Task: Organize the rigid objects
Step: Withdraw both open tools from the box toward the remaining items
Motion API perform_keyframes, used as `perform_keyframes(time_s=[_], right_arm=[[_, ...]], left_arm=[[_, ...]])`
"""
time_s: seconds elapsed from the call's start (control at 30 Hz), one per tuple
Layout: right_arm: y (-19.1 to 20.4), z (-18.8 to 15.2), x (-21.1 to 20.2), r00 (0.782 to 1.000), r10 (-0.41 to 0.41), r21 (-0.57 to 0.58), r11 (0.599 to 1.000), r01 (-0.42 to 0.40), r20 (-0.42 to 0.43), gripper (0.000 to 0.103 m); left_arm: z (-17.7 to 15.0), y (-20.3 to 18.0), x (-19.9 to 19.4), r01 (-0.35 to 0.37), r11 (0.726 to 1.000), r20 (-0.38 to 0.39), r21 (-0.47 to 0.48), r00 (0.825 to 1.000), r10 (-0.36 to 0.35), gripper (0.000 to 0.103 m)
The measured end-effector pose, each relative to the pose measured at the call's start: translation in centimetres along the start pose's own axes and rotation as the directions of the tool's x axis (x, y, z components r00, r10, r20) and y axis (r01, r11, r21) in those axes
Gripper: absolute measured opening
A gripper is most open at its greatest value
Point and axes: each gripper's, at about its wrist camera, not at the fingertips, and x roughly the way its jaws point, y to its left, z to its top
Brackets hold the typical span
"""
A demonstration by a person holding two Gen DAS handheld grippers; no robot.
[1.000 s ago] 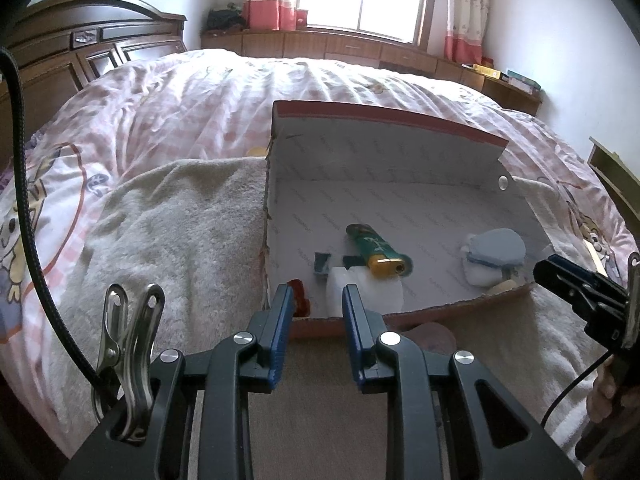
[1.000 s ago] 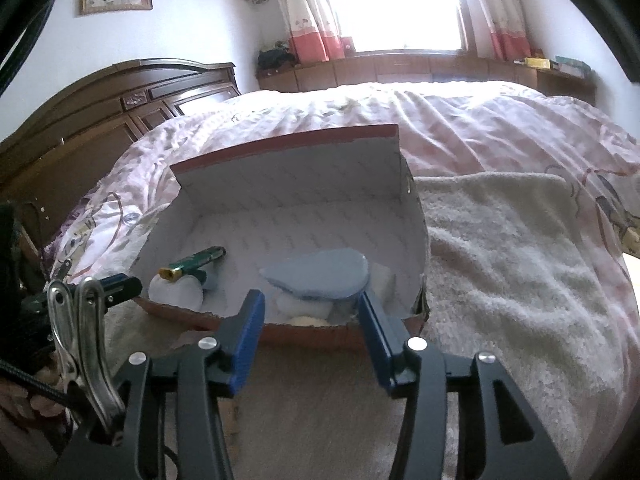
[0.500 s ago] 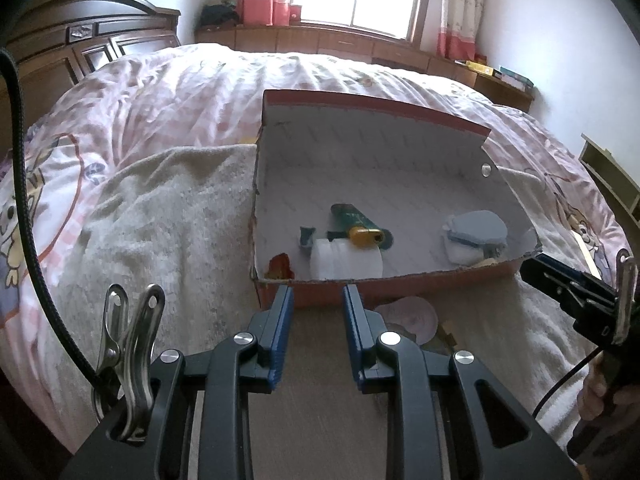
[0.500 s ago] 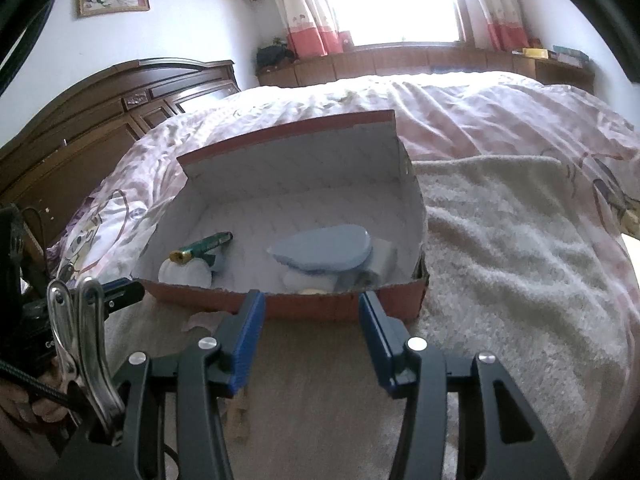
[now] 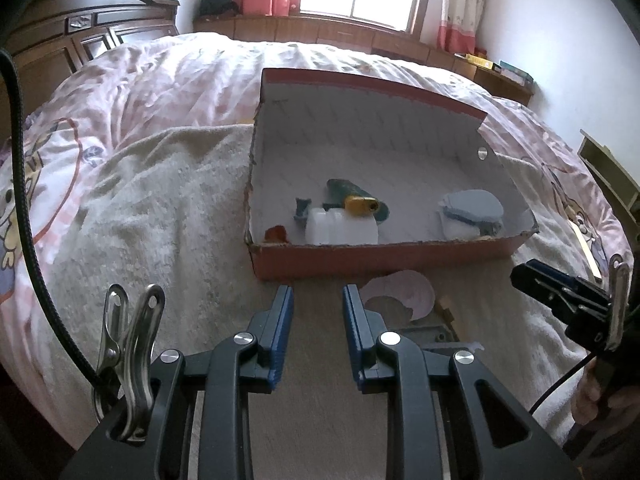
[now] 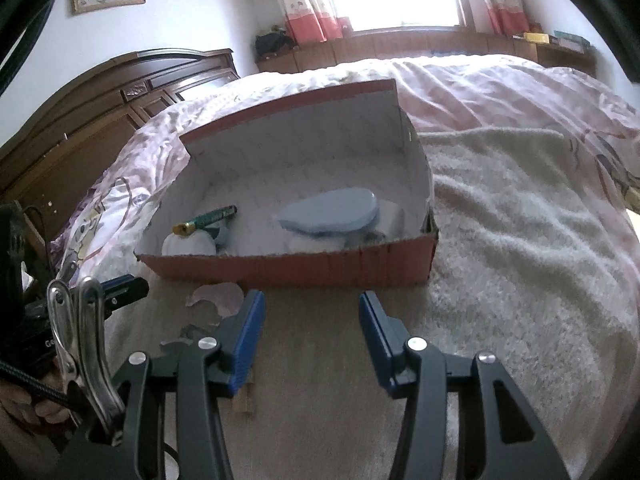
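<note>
A cardboard box sits on a towel spread over the bed. Inside, a lighter lies behind a plastic bottle at the near left; a lidded container sits near right. A paper scrap lies before the box.

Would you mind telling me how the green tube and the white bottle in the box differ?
The green tube is slim, dark green with a yellow end; the white bottle is stubby, wider and translucent white. The tube lies farther into the box; the bottle lies by the near wall. Both lie on their sides at the box's left end.
</note>
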Motion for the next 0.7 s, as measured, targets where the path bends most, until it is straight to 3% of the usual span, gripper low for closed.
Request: perform_keyframes(time_s=[0.7], right_arm=[[0.4, -2.5, 0.3, 0.998, 0.011, 0.013, 1.000, -0.011, -0.066, 0.052]], left_arm=[[-2.3, -3.3, -0.2, 0.087, 0.993, -0.065, 0.080, 0.995, -0.081, 0.025]])
